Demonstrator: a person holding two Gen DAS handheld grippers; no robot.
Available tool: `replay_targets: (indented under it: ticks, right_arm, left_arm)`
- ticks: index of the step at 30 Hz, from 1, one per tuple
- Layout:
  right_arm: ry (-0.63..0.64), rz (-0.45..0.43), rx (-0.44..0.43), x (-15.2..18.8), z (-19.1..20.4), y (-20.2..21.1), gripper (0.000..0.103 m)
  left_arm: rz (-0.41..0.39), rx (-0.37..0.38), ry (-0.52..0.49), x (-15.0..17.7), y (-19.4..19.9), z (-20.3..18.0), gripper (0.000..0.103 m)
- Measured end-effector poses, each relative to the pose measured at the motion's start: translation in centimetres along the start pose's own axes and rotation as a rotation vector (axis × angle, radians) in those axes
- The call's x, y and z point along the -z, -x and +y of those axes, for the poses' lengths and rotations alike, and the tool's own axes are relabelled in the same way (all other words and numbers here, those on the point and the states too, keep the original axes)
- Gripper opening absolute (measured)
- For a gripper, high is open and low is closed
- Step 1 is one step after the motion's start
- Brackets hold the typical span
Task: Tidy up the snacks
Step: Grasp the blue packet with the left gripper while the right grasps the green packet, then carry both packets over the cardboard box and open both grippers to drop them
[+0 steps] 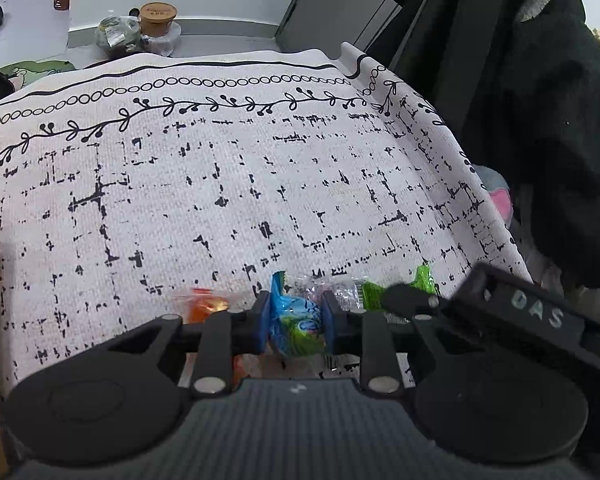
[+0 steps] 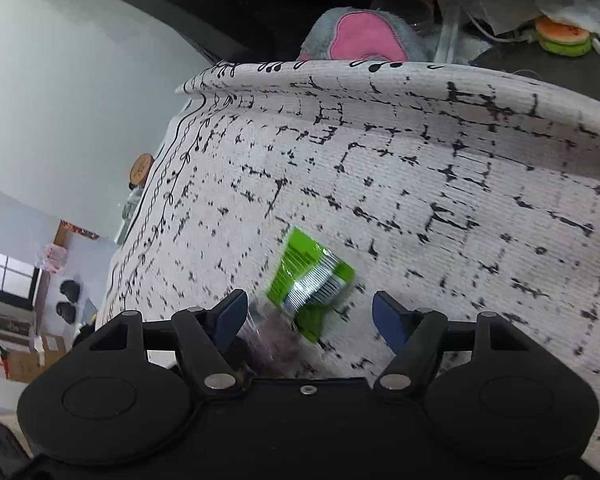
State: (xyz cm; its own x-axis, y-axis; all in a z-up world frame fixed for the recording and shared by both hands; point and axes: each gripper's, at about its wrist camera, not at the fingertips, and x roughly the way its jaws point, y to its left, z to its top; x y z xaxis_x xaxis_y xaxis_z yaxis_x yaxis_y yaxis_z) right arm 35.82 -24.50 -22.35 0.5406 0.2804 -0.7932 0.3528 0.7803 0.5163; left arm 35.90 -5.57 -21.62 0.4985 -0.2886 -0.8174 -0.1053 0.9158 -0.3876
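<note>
Tablecloth (image 1: 220, 184); left tool (image 1: 296, 322) apparently pinches blue snack (image 1: 296, 320).

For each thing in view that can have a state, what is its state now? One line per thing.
Left tool: shut on the blue candy.
Blue candy: wrapped, pinched between the pads.
Right tool: open, nothing gripped.
Green packet: sealed, lying flat on the cloth, between the open pads.
Orange candy: wrapped, lying on the cloth.
Cloth: spread out, far corner rumpled.

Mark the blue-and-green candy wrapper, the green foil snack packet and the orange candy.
Blue-and-green candy wrapper (image 1: 297, 322), left wrist view, wrapper's middle.
Green foil snack packet (image 2: 310, 276), right wrist view, printed centre.
Orange candy (image 1: 204, 305), left wrist view, middle.
</note>
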Motion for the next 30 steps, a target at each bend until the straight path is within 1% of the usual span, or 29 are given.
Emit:
replay_targets:
  ticks: [2,4,5,7,8,11,18,26,30]
  right_arm:
    - [-0.001,-0.005,0.004,-0.1,0.1,-0.5,0.068]
    - [0.025,-0.005,0.038,0.0,0.3,-0.8,0.058]
    - [0.044,-0.005,0.060,0.0,0.4,-0.8,0.047]
    - [0.052,-0.005,0.071,0.2,0.2,-0.6,0.039]
    - [0.047,-0.004,0.069,0.2,0.0,-0.4,0.031]
    - [0.007,0.000,0.049,0.6,-0.7,0.4,0.030]
    - [0.029,-0.039,-0.003,1.2,-0.8,3.9,0.030]
    - [0.014,-0.046,-0.070,1.8,-1.3,7.0,0.030]
    - [0.038,-0.052,-0.095,2.5,-1.0,8.4,0.030]
  left_arm:
    - [0.001,-0.001,-0.005,-0.1,-0.1,0.0,0.025]
    - [0.004,-0.002,-0.003,-0.2,0.0,0.0,0.025]
    - [0.005,-0.003,-0.002,-0.1,0.0,0.1,0.025]
    - [0.003,-0.009,-0.003,-0.2,-0.1,0.0,0.025]
    - [0.002,-0.014,-0.004,-0.2,-0.1,-0.1,0.025]
    - [-0.003,-0.027,-0.009,-0.1,0.0,-0.5,0.025]
    - [-0.006,-0.044,-0.016,0.3,1.0,-1.2,0.024]
    - [-0.047,-0.047,-0.022,1.1,4.5,-2.5,0.024]
    - [-0.079,-0.048,-0.041,1.4,6.6,-3.1,0.024]
